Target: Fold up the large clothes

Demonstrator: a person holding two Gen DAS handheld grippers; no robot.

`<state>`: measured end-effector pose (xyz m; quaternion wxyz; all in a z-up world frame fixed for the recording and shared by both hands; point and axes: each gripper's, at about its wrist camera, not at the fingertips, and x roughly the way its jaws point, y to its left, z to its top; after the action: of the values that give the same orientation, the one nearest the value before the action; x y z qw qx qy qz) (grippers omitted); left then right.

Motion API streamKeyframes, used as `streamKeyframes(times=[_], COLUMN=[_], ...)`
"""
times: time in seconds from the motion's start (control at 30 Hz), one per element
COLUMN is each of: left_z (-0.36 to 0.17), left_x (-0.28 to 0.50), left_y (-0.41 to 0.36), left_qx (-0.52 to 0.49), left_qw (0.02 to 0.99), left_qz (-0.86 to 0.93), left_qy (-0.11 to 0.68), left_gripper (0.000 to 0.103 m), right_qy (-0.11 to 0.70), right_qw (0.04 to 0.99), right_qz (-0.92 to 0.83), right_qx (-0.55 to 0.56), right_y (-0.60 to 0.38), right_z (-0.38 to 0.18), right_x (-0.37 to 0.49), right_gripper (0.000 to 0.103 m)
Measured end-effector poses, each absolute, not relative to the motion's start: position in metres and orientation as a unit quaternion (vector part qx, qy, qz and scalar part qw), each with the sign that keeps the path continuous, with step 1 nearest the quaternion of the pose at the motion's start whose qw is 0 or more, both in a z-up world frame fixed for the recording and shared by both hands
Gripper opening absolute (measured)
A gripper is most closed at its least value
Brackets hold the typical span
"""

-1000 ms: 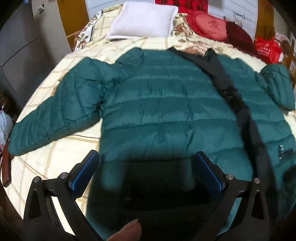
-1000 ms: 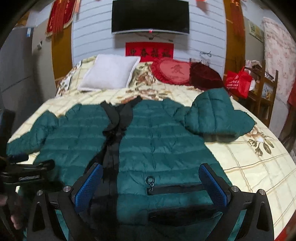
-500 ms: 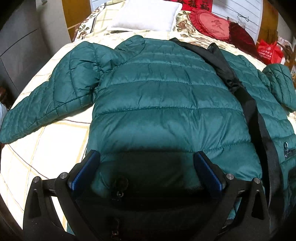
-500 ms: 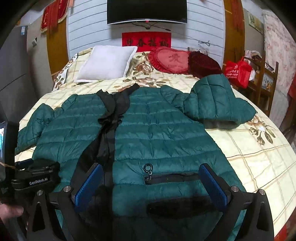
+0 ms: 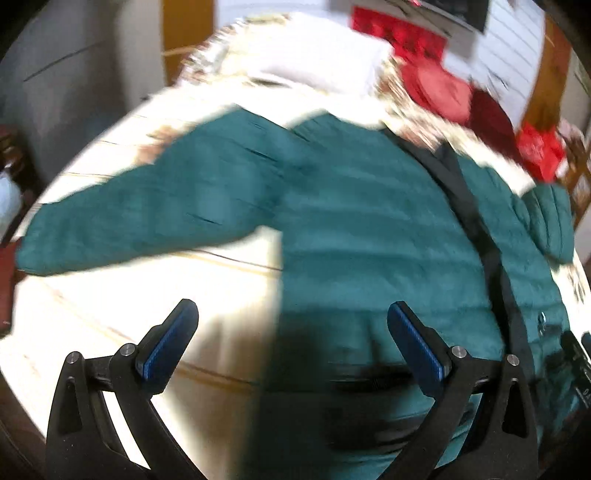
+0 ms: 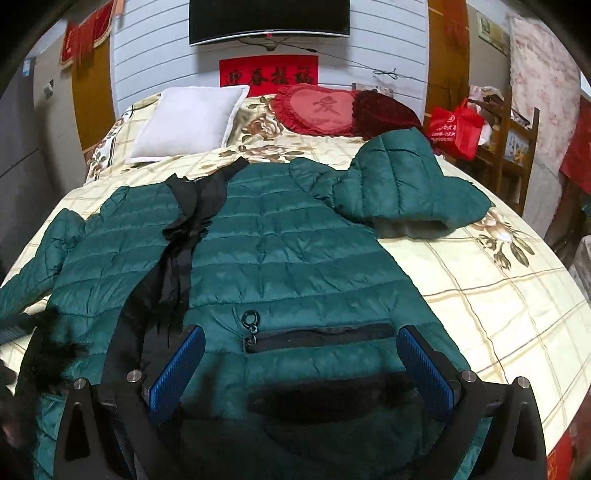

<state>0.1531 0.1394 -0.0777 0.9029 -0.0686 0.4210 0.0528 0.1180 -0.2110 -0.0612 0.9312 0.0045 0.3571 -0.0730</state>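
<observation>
A dark green quilted puffer jacket (image 6: 295,251) lies front up and spread flat on the bed, its black lining strip (image 6: 181,258) showing along the opening. Its right sleeve (image 6: 402,184) is folded in near the pillows; its left sleeve (image 5: 140,218) stretches out to the left. My right gripper (image 6: 301,363) is open, low over the hem by the zip pocket (image 6: 317,338). My left gripper (image 5: 291,336) is open and empty above the jacket's left hem edge; this view is motion-blurred.
The bed has a cream checked floral sheet (image 6: 498,295). A white pillow (image 6: 188,122) and red cushions (image 6: 325,109) lie at the head. A red bag (image 6: 456,127) and wooden chair (image 6: 517,140) stand at the right. A TV (image 6: 269,16) hangs on the wall.
My left gripper has swung left, so the bare sheet and left sleeve now fill more of its view. My right gripper has dropped closer to the hem.
</observation>
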Motion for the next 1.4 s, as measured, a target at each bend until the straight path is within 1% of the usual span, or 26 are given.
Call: streamKeyframes(times=[0.13,0.33,0.43,0.5,0.63,0.7,0.73,0.8,0.83,0.87,0.9,0.93,0.97,1.03,1.07,1.1,1.13,1.27,1.4], left_z=[-0.074,-0.082,-0.077,-0.080,-0.104,-0.112,-0.112,-0.114,-0.115,-0.117,-0.119,-0.118,-0.117,-0.117,-0.115,-0.111,-0.107,-0.071,-0.027], left_x=[0.137,0.124,0.124,0.126,0.148,0.150,0.151,0.159,0.161,0.164,0.165,0.163,0.161,0.157,0.156,0.154,0.154,0.149,0.154], left_y=[0.229,0.372,0.416,0.439,0.453,0.459,0.460,0.457,0.455,0.456,0.456,0.454,0.454,0.453,0.451,0.449,0.445,0.428,0.388], left_qx=[-0.083,-0.154,-0.165,-0.182,-0.187,-0.197,-0.190,-0.175,-0.176,-0.187,-0.196,-0.195,-0.195,-0.202,-0.203,-0.200,-0.195,-0.197,-0.192], left_qw=[0.904,0.870,0.868,0.863,0.844,0.838,0.843,0.842,0.844,0.845,0.842,0.843,0.843,0.842,0.844,0.847,0.851,0.872,0.900], left_qz=[0.122,0.250,0.265,0.272,0.267,0.272,0.274,0.268,0.259,0.240,0.234,0.243,0.246,0.247,0.244,0.243,0.245,0.233,0.170], left_qy=[0.402,0.396,0.386,0.384,0.426,0.430,0.423,0.433,0.436,0.440,0.444,0.439,0.436,0.435,0.432,0.428,0.422,0.383,0.351], left_gripper=[0.103,0.103,0.103,0.103,0.098,0.098,0.098,0.098,0.085,0.069,0.068,0.061,0.044,0.033,0.024,0.024,0.017,0.015,0.011], right_qy=[0.345,0.335,0.342,0.348,0.353,0.356,0.356,0.357,0.356,0.356,0.356,0.358,0.359,0.360,0.360,0.360,0.359,0.356,0.353], right_qw=[0.936,0.940,0.938,0.935,0.933,0.933,0.932,0.932,0.932,0.932,0.932,0.932,0.931,0.931,0.930,0.931,0.931,0.932,0.933], right_qz=[-0.068,-0.064,-0.066,-0.066,-0.063,-0.062,-0.061,-0.059,-0.059,-0.060,-0.061,-0.062,-0.062,-0.066,-0.068,-0.068,-0.068,-0.070,-0.076], right_qx=[0.002,0.000,0.001,0.004,0.003,-0.002,-0.004,-0.009,-0.011,-0.013,-0.013,-0.010,-0.007,-0.003,-0.001,0.001,0.001,-0.006,-0.006], right_y=[-0.212,-0.211,-0.212,-0.213,-0.211,-0.208,-0.207,-0.205,-0.205,-0.205,-0.206,-0.207,-0.208,-0.211,-0.211,-0.212,-0.212,-0.212,-0.216], right_z=[-0.056,-0.051,-0.053,-0.055,-0.058,-0.060,-0.060,-0.060,-0.061,-0.061,-0.061,-0.061,-0.061,-0.062,-0.062,-0.062,-0.061,-0.060,-0.058], right_x=[0.108,0.101,0.104,0.107,0.110,0.111,0.111,0.111,0.111,0.111,0.111,0.112,0.112,0.113,0.113,0.113,0.112,0.110,0.108], right_gripper=[0.103,0.103,0.103,0.103,0.103,0.103,0.103,0.103,0.103,0.103,0.103,0.103,0.103,0.103,0.103,0.103,0.103,0.103,0.103])
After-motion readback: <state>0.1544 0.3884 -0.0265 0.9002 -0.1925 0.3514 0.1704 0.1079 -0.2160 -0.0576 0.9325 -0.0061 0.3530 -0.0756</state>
